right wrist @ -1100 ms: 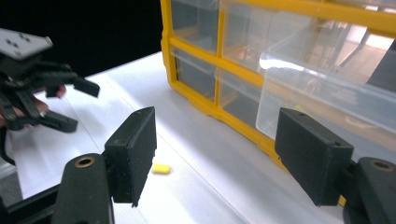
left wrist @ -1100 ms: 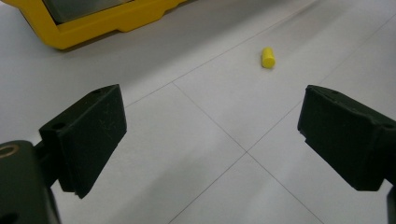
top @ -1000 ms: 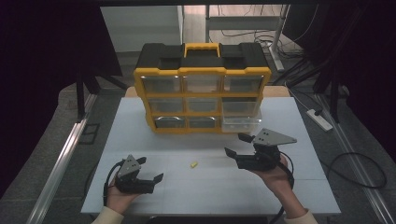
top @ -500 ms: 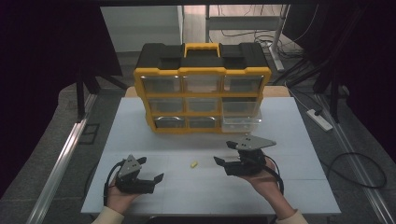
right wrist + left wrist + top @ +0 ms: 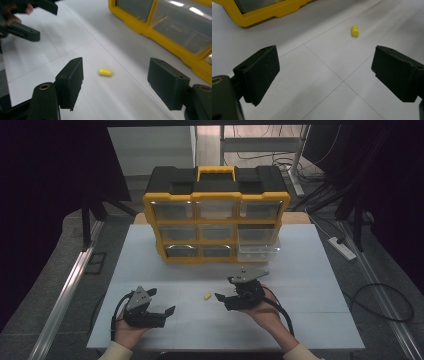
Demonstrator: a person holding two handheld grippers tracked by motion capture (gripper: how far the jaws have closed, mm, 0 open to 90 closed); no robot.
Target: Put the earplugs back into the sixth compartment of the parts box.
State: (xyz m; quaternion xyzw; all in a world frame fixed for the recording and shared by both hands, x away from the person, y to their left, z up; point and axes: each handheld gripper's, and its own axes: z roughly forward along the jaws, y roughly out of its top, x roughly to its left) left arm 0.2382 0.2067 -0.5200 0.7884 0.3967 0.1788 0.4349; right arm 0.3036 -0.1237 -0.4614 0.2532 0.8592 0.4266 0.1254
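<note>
A small yellow plug-shaped piece (image 5: 205, 296) lies on the white table between the two hands. My right gripper (image 5: 220, 291) is open and low over the table, just right of the piece, jaws pointing at it. In the right gripper view the yellow piece (image 5: 105, 72) lies a short way ahead, between the lines of the two black jaws, untouched. My left gripper (image 5: 161, 303) rests open at the front left. From the left gripper view the yellow piece (image 5: 354, 30) is farther off, up and to the right.
A yellow and black drawer organizer (image 5: 216, 215) stands upright at the back of the white table (image 5: 310, 270), with clear drawers; its bottom right drawer (image 5: 258, 252) is pulled out a little. A power strip (image 5: 342, 248) and cables lie on the floor at right.
My right gripper has come down and to the left, toward the yellow piece, jaws still open. The left gripper has stayed where it was.
</note>
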